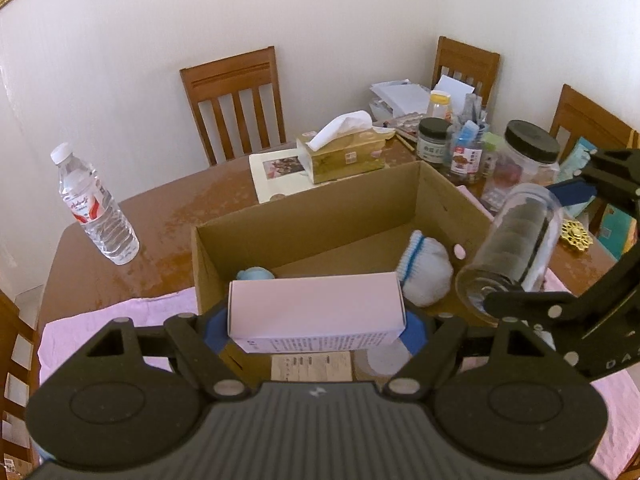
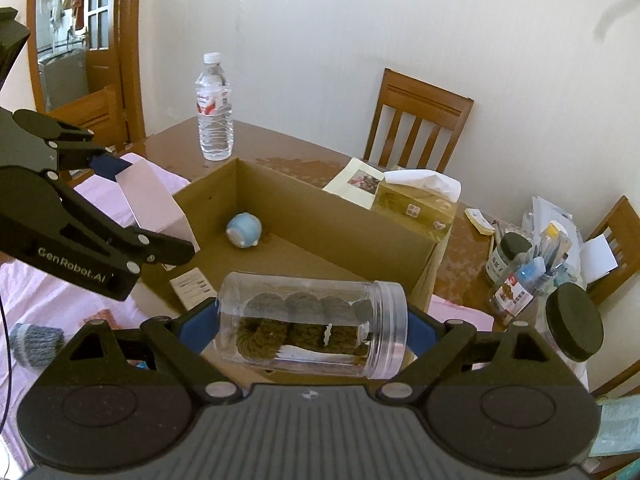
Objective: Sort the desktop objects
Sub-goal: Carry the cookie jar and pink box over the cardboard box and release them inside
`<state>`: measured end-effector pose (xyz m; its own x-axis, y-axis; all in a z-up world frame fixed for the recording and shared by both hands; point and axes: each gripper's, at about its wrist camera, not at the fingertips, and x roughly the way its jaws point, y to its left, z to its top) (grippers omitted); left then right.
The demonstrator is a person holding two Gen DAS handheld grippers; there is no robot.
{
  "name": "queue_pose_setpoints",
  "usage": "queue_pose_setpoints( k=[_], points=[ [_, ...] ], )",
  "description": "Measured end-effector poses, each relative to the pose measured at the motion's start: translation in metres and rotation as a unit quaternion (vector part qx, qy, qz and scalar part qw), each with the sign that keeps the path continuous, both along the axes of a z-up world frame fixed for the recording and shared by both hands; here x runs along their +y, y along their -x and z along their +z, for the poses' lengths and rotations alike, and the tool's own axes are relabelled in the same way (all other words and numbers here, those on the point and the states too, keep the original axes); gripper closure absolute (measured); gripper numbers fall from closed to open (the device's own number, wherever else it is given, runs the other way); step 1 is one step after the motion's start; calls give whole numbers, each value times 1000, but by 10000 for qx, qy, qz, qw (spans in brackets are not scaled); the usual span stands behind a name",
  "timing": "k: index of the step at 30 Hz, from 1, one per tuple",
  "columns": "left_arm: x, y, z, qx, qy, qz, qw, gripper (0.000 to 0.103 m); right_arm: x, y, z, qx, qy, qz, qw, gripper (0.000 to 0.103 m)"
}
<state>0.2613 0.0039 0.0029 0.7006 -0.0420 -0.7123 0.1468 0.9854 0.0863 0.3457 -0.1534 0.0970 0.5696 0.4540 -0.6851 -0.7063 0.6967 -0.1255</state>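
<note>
My left gripper (image 1: 316, 322) is shut on a pale pink box (image 1: 316, 312), held sideways over the near edge of an open cardboard box (image 1: 304, 216). My right gripper (image 2: 312, 328) is shut on a clear lidless jar (image 2: 312, 324) with brown knitted stuff inside, held sideways over the cardboard box's (image 2: 320, 216) right near corner. The jar also shows in the left wrist view (image 1: 512, 248). Inside the box lie a light blue ball (image 2: 243, 230) and a white knitted sock with blue stripes (image 1: 424, 272). The pink box shows in the right wrist view (image 2: 156, 204).
A water bottle (image 1: 94, 204) stands at the table's left. A tissue box (image 1: 344, 152), jars (image 1: 528, 160) and papers (image 1: 400, 94) crowd the far right. A grey knitted item (image 2: 36, 344) lies on the pink cloth (image 1: 120, 312). Wooden chairs (image 1: 236, 100) ring the table.
</note>
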Motion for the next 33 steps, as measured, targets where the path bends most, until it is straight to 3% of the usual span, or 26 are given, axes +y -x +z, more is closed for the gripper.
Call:
queue_pose_setpoints(
  k=[5, 7, 15, 21, 33],
  points=[
    [3, -15, -5, 78, -46, 0, 10000, 22, 2, -11, -7, -15, 110, -75, 9999, 6],
    [3, -21, -9, 130, -43, -12, 9999, 22, 2, -14, -9, -42, 133, -98, 9999, 0],
    [1, -45, -25, 374, -56, -54, 9993, 22, -7, -20, -13, 23, 58, -147, 9999, 0],
    [-3, -61, -37, 556, -70, -39, 9984, 16, -16, -21, -13, 60, 39, -246, 9997, 0],
    [0, -45, -25, 651, 93, -72, 9978, 14, -30, -10, -8, 223, -20, -464, 9987, 0]
  ],
)
